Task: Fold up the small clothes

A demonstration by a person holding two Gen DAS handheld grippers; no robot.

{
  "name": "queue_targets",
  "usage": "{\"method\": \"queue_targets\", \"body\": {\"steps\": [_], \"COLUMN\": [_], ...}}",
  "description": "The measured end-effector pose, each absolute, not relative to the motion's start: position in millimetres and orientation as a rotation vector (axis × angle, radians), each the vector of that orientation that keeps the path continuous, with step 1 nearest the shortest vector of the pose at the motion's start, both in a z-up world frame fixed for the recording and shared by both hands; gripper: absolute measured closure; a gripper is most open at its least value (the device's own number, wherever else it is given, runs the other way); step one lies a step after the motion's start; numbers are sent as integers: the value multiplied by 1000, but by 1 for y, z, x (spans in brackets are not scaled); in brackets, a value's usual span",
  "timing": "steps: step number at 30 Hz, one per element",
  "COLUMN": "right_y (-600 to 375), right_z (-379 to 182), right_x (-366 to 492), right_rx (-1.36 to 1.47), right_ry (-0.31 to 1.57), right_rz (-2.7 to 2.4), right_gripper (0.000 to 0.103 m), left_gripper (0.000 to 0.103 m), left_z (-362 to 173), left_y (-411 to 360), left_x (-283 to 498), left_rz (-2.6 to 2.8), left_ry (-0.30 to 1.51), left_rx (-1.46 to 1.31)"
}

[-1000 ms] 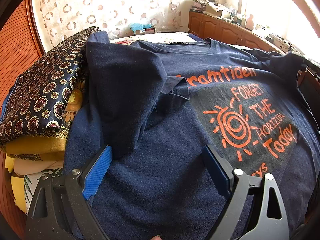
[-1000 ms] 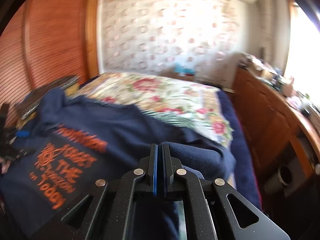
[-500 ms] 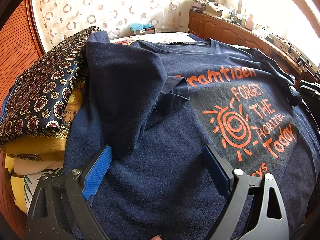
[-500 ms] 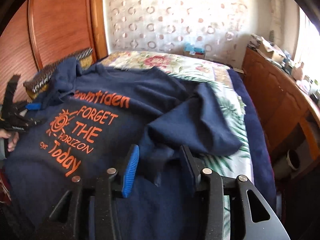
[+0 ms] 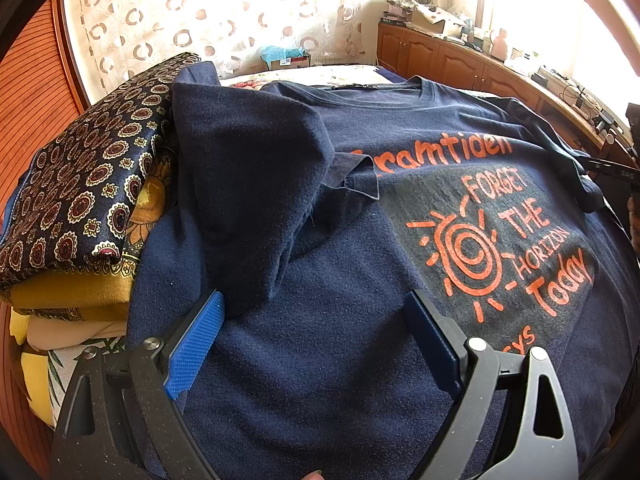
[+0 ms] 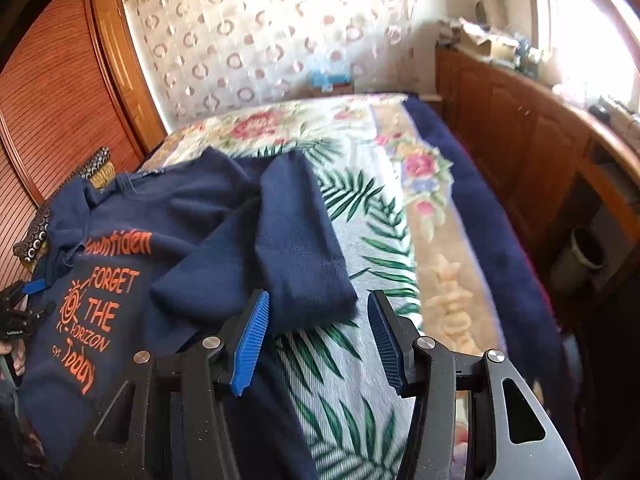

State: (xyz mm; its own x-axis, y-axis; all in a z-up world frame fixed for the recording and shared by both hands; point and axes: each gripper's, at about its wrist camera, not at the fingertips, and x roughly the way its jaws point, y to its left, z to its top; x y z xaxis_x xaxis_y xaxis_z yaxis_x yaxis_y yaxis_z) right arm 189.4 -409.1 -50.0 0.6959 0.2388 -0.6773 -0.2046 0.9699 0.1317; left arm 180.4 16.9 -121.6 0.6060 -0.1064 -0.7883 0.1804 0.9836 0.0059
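Navy T-shirt (image 5: 320,320) lies print-up near the bed's (image 6: 400,240) foot edge, both sleeves (image 6: 296,240) folded inward, so your left claw (image 5: 316,344) and right claw (image 6: 316,336), both spread and empty, have the body folds left.

Right tongs (image 6: 316,336) released sleeve (image 6: 296,240), opened, drew back.

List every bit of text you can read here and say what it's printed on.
All printed in orange on the navy T-shirt:
"...ramtiden", first letter hidden under the folded sleeve
"FORGET"
"THE"
"HORIZON"
"Today"
"...cys", partly cut off
Labels on the dresser clutter are too small to read.
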Motion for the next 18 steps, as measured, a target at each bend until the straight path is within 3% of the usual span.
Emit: {"method": "queue_targets", "body": {"steps": [2, 3, 4, 18], "right_y": [-408, -406, -405, -289], "right_z": [-54, -52, -46, 18], "right_x": [198, 203, 206, 237], "right_rx": [50, 54, 51, -76], "right_ry": [785, 789, 790, 675], "right_rz": [259, 274, 297, 548], "right_gripper": [58, 81, 94, 97], "left_gripper": [12, 12, 12, 12], "left_z": [-122, -122, -122, -122], "left_y": [16, 17, 16, 17], "left_x": [180, 180, 181, 181], "left_rz": [-166, -166, -166, -166], "left_ry": [905, 905, 905, 905], "left_rx": [88, 88, 88, 87]}}
